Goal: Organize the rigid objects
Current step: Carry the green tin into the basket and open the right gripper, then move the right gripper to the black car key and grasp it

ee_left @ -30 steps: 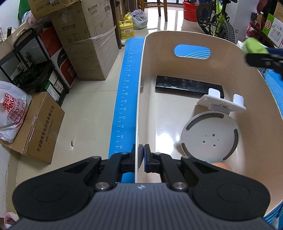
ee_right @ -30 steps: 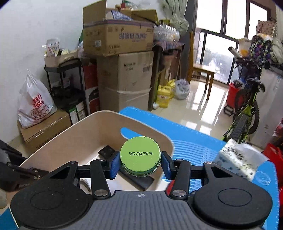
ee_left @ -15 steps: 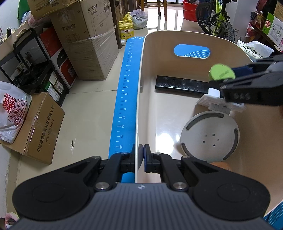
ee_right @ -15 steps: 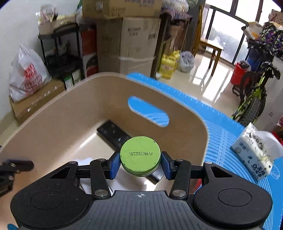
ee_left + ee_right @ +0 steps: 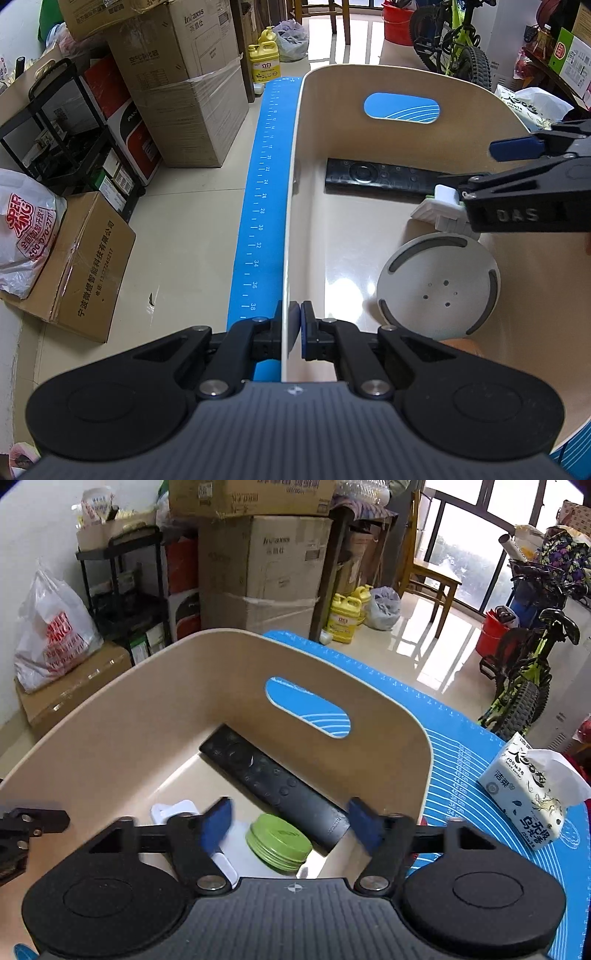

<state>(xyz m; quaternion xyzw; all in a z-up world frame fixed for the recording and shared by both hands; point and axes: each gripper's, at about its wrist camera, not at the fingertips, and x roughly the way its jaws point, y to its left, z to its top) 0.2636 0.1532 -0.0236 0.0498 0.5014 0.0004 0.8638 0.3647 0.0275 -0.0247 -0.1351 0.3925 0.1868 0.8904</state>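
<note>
1. The right hand-held gripper (image 5: 290,825) hangs over the bin with its blue pads spread wide - its jaws have just been opening; the pads touch nothing.
2. The green round tin (image 5: 279,841) lies flat on the bin floor below and between those pads, free of both; its far edge sits just beside the near end of the black remote control (image 5: 273,779), and whether they touch cannot be told.
3. The left hand-held gripper (image 5: 292,325) is pressed together on the beige bin (image 5: 291,206) - one pad outside the left wall's rim, one inside.
4. In the left wrist view the right hand-held gripper reaches in from the right, above the white plastic bracket (image 5: 439,210); the round white disc (image 5: 439,284) with grey arc slots lies flat nearer the camera; the remote lies along the far wall, under the oval handle cutout (image 5: 400,108).
5. The bin stands on a blue measuring mat (image 5: 258,206) covering the counter; a tissue pack (image 5: 532,794) rests on the mat to the bin's right.
6. Beyond, on the floor: cardboard boxes (image 5: 184,92), a black shelf rack (image 5: 66,136), yellow jugs (image 5: 343,618) and a bicycle (image 5: 528,679).
</note>
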